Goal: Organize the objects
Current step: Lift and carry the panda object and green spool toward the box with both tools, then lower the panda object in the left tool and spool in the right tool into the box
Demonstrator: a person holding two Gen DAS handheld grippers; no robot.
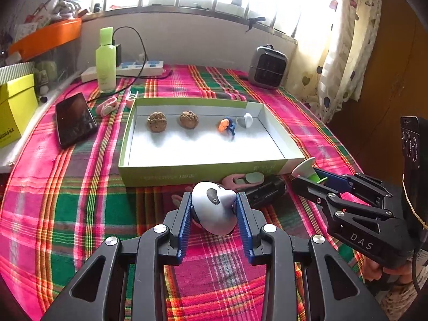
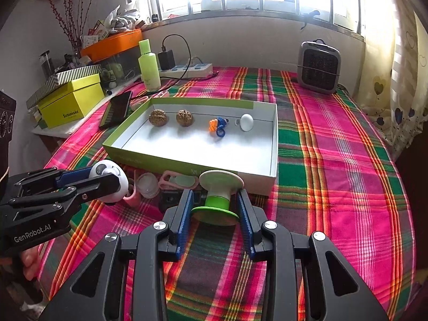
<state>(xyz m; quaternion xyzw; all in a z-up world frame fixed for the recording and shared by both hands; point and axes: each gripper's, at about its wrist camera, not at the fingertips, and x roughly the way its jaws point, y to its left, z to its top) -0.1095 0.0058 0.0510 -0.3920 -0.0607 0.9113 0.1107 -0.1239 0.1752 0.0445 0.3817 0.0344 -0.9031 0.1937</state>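
A shallow green-sided box tray (image 1: 187, 175) (image 2: 171, 161) lies on the plaid cloth. It holds two walnuts (image 1: 157, 121) (image 2: 158, 117), an orange and blue toy (image 1: 226, 126) (image 2: 217, 126) and a white egg-shaped piece (image 1: 246, 120) (image 2: 246, 122). My left gripper (image 1: 214, 208) (image 2: 107, 180) is shut on a silver-white panda-faced egg toy (image 1: 214, 208) (image 2: 107, 172), lifted just in front of the tray. My right gripper (image 2: 215, 200) (image 1: 310, 175) is shut on a green and white spool-shaped suction piece (image 2: 218, 195) (image 1: 307, 168) by the tray's near right corner.
Pink clips (image 2: 176, 182) (image 1: 240, 179), a small clear jar (image 2: 147, 184) and a black item (image 1: 267, 190) lie in front of the tray. A phone (image 1: 75, 119), green bottle (image 1: 106, 61), power strip (image 1: 139, 68), heater (image 1: 267, 67) and yellow box (image 2: 72, 101) stand around.
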